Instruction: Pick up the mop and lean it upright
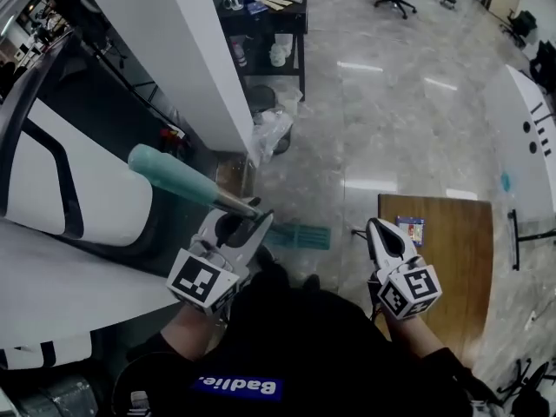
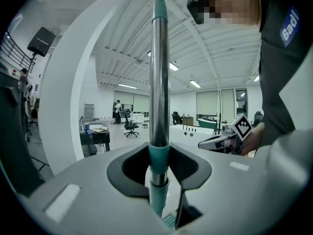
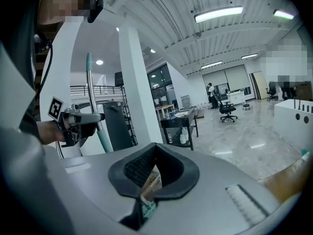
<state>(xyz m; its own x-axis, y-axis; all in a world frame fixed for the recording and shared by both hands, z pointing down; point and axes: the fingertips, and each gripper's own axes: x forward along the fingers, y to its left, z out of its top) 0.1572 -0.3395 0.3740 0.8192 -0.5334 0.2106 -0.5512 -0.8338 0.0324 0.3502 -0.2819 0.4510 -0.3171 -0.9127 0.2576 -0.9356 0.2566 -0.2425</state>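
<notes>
Left gripper (image 1: 247, 223) is pinching the mop (image 1: 174, 177) on its pole, jaws clamped around it below the teal grip. Pole is slanting up toward the left. Teal mop head (image 1: 300, 235) is sitting low by the floor (image 1: 391, 129); contact unclear. Right gripper (image 1: 375, 229) is hovering empty, jaws pressed together, beside the wooden table's (image 1: 456, 259) left edge.

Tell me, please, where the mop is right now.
In the head view's lower left, the mop is gripped by the left gripper, its teal handle slanting up-left near the white pillar.
</notes>
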